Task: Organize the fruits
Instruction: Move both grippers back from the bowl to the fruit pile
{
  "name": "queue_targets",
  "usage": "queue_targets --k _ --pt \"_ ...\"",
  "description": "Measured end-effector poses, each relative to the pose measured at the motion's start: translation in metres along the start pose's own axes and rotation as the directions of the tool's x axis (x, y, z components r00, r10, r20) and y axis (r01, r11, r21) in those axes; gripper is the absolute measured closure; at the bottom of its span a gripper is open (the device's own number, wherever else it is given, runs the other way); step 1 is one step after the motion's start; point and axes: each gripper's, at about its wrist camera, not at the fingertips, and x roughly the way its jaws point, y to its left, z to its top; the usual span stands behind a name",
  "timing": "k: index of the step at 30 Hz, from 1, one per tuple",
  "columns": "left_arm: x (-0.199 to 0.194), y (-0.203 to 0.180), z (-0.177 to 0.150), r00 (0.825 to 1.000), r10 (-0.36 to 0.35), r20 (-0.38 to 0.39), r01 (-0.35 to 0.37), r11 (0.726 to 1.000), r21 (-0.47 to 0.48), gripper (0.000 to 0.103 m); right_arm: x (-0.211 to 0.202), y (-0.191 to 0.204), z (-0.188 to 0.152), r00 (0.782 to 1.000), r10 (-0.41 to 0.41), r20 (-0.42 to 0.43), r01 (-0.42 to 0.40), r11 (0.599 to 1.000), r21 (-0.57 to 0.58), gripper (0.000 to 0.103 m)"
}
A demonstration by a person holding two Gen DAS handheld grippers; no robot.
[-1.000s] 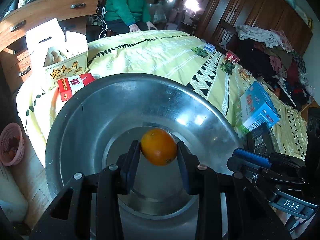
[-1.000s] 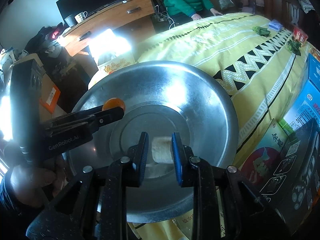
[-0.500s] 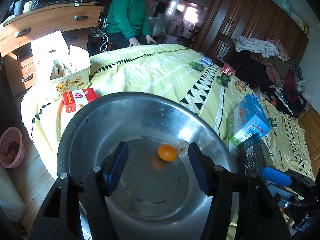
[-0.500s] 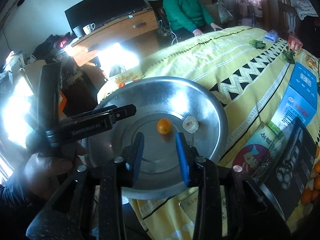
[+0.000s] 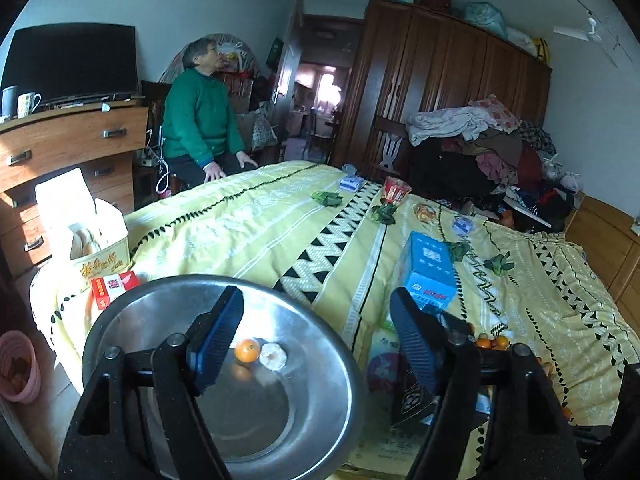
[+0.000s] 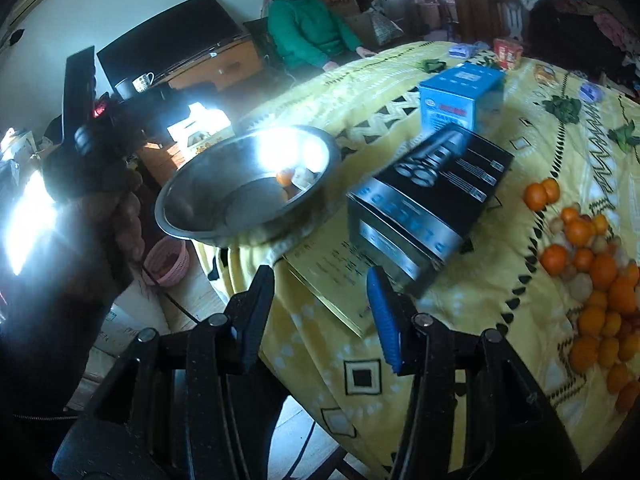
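Shiny round steel basin (image 5: 332,364) sits on the yellow patterned bedspread (image 5: 256,224), with a smooth orange (image 5: 246,350) and a pale, dull peeled fruit (image 5: 273,357) touching near its middle. Left gripper (image 5: 316,340) fingers are spread wide, holding nothing; right gripper (image 6: 320,312) likewise open and empty. A second ago each was clamped on one of those fruits down in the basin; now both have backed off. Loose fruit pile (image 6: 592,264) lies at 3 o'clock in the right view, past a glossy black box (image 6: 424,204).

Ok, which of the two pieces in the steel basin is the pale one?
The right-hand piece, whitish, beside and apparently touching the orange fruit on the steel basin floor, seen from the left wrist.
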Motion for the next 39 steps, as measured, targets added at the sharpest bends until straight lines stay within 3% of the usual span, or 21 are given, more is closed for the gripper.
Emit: queue_targets --k 2,4,8,13,19,23,24,25,27,29,33,39 --pt "-0.012 -0.019 0.0 0.997 -0.005 0.073 0.003 1.0 0.022 0.004 -0.007 -0.013 -0.01 1.0 -0.022 -0.005 0.022 0.999 0.035 0.054" --pt "-0.022 -0.036 0.0 0.992 -0.037 0.118 0.034 0.999 0.023 0.003 -0.016 -0.022 -0.018 0.999 -0.049 -0.003 0.049 0.998 0.046 0.054" --pt "-0.019 -0.071 -0.002 0.988 -0.127 0.088 0.123 0.991 0.052 0.003 -0.038 -0.039 -0.033 0.995 -0.095 0.019 0.094 0.994 0.059 0.054" --pt "-0.01 -0.104 -0.013 0.986 -0.165 0.009 0.163 0.98 0.116 0.003 -0.053 -0.058 -0.055 0.992 -0.125 0.027 0.123 0.989 0.086 0.053" --pt "0.0 -0.125 -0.022 0.988 -0.136 -0.069 0.145 0.979 0.143 0.003 -0.063 -0.081 -0.075 0.99 -0.138 0.007 0.135 0.977 0.164 0.052" --pt "0.006 -0.12 -0.025 0.99 -0.097 -0.099 0.108 0.988 0.115 0.003 -0.107 -0.088 -0.029 0.973 -0.225 0.058 0.215 0.967 0.139 0.051" --pt "0.01 -0.115 -0.028 0.99 -0.087 -0.114 0.098 0.991 0.096 0.003 -0.125 -0.086 -0.008 0.961 -0.263 0.087 0.253 0.962 0.106 0.041" --pt "0.013 -0.11 -0.031 0.988 -0.08 -0.134 0.091 0.993 0.077 0.003 -0.141 -0.083 0.011 0.949 -0.293 0.112 0.285 0.955 0.082 0.023" --pt "0.02 -0.1 -0.039 0.982 -0.073 -0.176 0.081 0.996 0.035 0.003 -0.183 -0.071 0.054 0.93 -0.314 0.192 0.313 0.949 0.033 0.005" --pt "0.022 -0.094 -0.048 0.978 -0.064 -0.201 0.07 0.997 0.021 0.003 -0.216 -0.049 0.098 0.938 -0.276 0.21 0.293 0.955 -0.053 0.002" --pt "0.023 -0.088 -0.063 0.97 -0.058 -0.236 0.065 0.998 0.024 0.003 -0.241 -0.001 0.155 0.984 -0.148 0.094 0.161 0.976 -0.145 0.0" --pt "0.029 -0.067 -0.078 0.959 -0.043 -0.282 0.039 0.999 -0.018 0.003 -0.239 0.086 0.171 0.998 -0.044 -0.036 0.035 0.972 -0.232 0.0"
